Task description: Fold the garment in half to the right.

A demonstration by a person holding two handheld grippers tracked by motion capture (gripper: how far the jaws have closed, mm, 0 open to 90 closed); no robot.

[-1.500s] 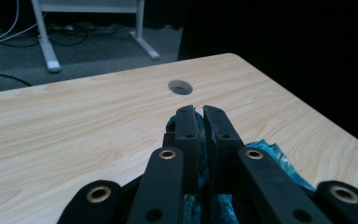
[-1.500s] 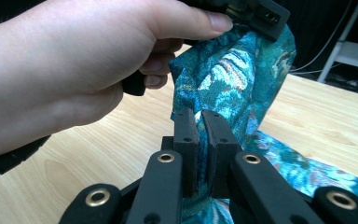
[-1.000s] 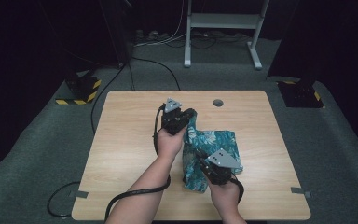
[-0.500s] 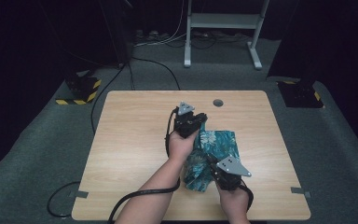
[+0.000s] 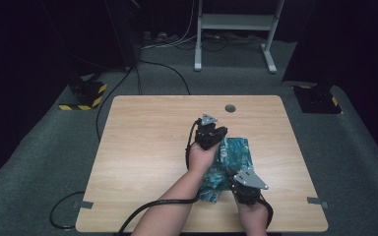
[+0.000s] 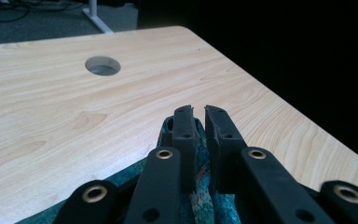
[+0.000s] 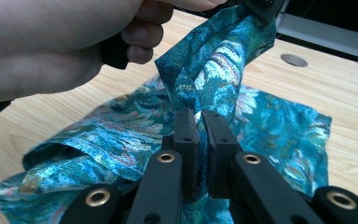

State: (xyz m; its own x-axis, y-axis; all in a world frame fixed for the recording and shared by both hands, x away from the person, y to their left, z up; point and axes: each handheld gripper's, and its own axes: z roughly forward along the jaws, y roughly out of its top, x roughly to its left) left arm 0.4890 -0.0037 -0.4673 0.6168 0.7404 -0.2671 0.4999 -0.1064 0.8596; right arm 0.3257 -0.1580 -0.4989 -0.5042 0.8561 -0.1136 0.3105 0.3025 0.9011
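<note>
In the high view, the left hand-held gripper point(image 5: 215, 139) and its hand point(image 5: 202, 156) cover the middle of the cloth point(image 5: 236, 153) beneath them. The right hand-held gripper point(image 5: 237, 178) hides the cloth's near corner. The person's forearms run off the bottom edge, and the cloth's pattern is too small to read.

In the right gripper view, the cloth runs off the bottom edge behind the gripper's jaws.

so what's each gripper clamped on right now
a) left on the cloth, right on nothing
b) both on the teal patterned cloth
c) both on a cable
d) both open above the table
b: the left gripper and the right gripper each have their jaws shut on a fold of the teal patterned cloth.
</note>
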